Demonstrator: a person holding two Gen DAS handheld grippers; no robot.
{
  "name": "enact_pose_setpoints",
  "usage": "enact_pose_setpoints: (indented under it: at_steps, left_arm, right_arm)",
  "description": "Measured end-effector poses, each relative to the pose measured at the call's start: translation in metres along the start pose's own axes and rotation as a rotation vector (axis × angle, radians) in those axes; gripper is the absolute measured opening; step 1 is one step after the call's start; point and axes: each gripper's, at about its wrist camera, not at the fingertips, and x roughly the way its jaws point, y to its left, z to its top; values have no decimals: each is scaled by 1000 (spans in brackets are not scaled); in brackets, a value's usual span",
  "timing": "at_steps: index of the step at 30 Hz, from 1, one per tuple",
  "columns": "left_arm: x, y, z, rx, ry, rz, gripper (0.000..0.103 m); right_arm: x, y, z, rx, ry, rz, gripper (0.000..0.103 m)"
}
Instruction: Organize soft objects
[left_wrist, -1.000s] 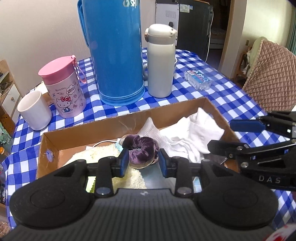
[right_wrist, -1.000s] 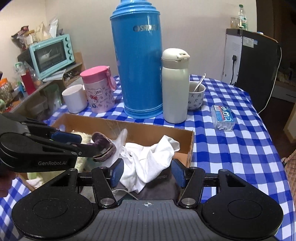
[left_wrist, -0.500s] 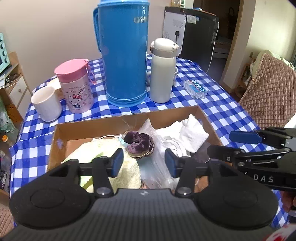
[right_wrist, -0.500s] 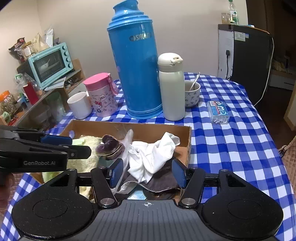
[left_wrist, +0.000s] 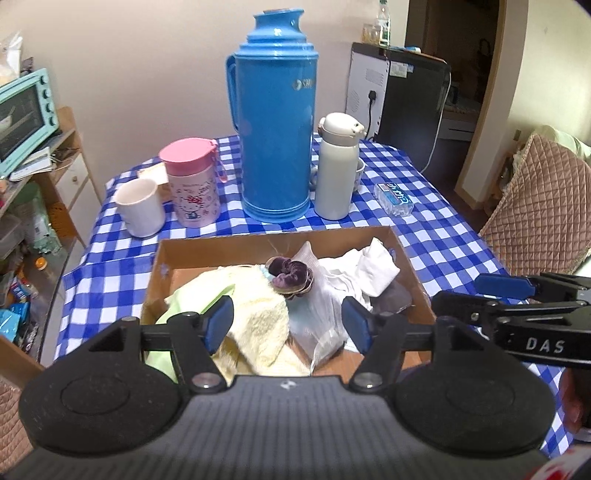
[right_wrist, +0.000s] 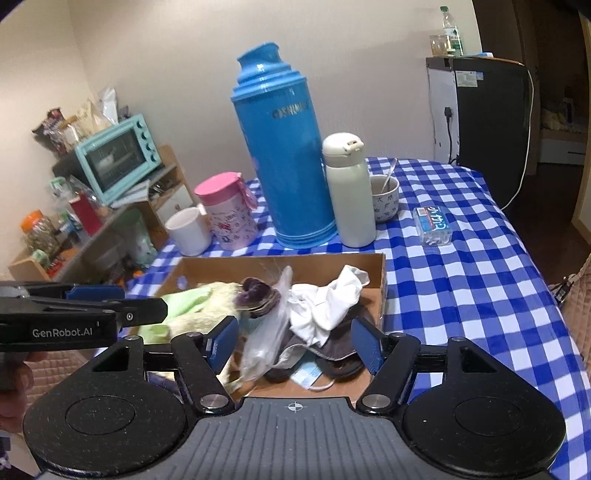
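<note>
Left gripper (left_wrist: 288, 325) "GenRobot.AI", right gripper (right_wrist: 293, 341) "DAS": both just spreading, empty.

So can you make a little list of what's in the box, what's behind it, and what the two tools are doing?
box: cardboard box on a blue checked tablecloth
inside: yellow towel, purple scrunchie, white cloth, plastic bag
behind: blue thermos, white bottle, pink cup, white mug
left tool: open, holding nothing, jaws just opening
right tool: open, holding nothing, jaws just opening
</note>
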Motion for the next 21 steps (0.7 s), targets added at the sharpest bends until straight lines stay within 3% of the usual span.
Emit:
enact_pose_setpoints:
  at_steps: [13, 21]
  left_arm:
    - [-98, -22, -50, -26, -75, 101, 78]
    - [-145, -48, -90, -84, -93, 159, 78]
  right_arm:
    - [-80, 13, -39, -32, -69, 104, 73]
    - [-114, 8, -63, -39, 16, 116, 73]
